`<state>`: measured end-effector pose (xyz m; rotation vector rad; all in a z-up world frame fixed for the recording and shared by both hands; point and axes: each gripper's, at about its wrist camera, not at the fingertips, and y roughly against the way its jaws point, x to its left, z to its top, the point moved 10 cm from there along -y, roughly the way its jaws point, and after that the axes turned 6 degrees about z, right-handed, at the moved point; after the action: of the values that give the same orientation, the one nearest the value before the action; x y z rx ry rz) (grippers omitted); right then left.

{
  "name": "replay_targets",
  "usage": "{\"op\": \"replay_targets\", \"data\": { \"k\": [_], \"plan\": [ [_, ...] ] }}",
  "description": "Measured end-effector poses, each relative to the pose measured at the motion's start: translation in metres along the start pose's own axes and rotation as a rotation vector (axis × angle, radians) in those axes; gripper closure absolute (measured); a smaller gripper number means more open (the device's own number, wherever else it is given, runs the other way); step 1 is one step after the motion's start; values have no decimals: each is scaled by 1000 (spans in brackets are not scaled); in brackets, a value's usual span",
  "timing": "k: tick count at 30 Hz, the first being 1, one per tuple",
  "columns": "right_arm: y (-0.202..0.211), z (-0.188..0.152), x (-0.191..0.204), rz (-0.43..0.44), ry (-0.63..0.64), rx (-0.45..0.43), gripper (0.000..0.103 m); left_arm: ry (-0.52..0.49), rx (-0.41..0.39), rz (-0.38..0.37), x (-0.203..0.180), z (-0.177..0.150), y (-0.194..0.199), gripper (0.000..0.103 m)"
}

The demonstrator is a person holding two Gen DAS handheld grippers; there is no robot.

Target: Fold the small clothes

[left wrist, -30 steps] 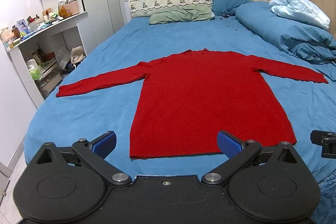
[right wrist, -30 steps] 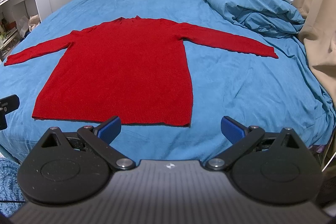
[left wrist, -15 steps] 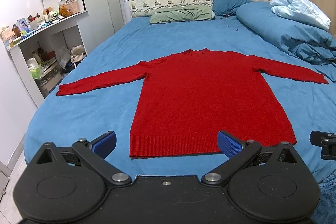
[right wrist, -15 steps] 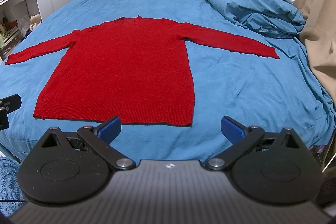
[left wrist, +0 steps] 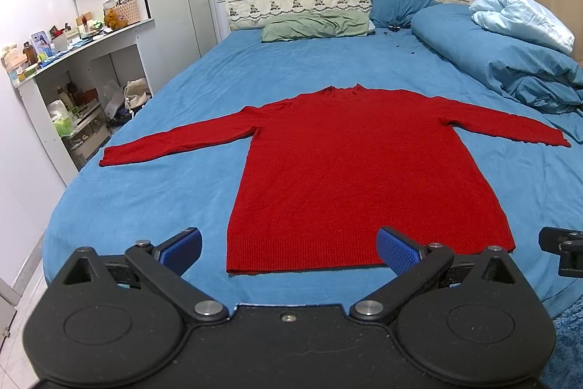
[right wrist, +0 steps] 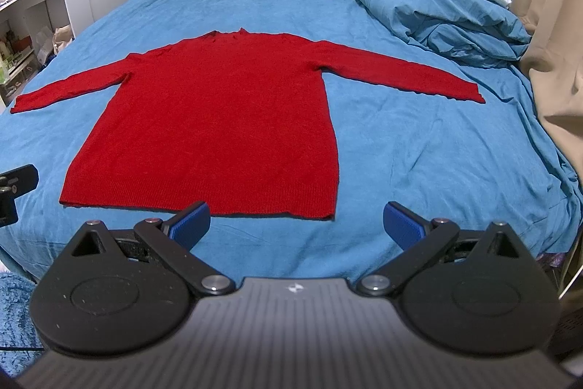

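Observation:
A red long-sleeved sweater (left wrist: 360, 170) lies flat on the blue bed (left wrist: 145, 199), sleeves spread out to both sides, hem toward me. It also shows in the right wrist view (right wrist: 218, 119). My left gripper (left wrist: 289, 252) is open and empty, held above the foot of the bed near the hem's left part. My right gripper (right wrist: 297, 225) is open and empty, near the hem's right corner. Neither touches the sweater.
A rolled blue duvet (left wrist: 510, 68) with a pale blanket (left wrist: 524, 20) lies along the bed's right side. Pillows (left wrist: 317, 26) lie at the headboard. A cluttered white shelf (left wrist: 73, 75) stands left of the bed. A beige curtain (right wrist: 554, 35) hangs on the right.
Both grippers have drifted slightly forward toward the bed. The sweater has not moved.

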<state>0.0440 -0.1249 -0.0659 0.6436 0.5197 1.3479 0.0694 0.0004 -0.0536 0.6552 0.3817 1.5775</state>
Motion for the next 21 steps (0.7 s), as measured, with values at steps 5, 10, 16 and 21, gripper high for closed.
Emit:
{"op": "replay_targets", "data": {
  "k": [5,10,16,21],
  "plan": [
    [0,0,0,3,0,0,0,0,-2,1,0,0,1,0],
    [0,0,1,3,1,0,0,2,-3,3,1,0,2,0],
    [2,1,4,4,4,-4,0,2,-4,2,1,0,2,0],
    [4,1,6,4,5,-6,0,5,-4,2,2,0,3,0]
  ]
}}
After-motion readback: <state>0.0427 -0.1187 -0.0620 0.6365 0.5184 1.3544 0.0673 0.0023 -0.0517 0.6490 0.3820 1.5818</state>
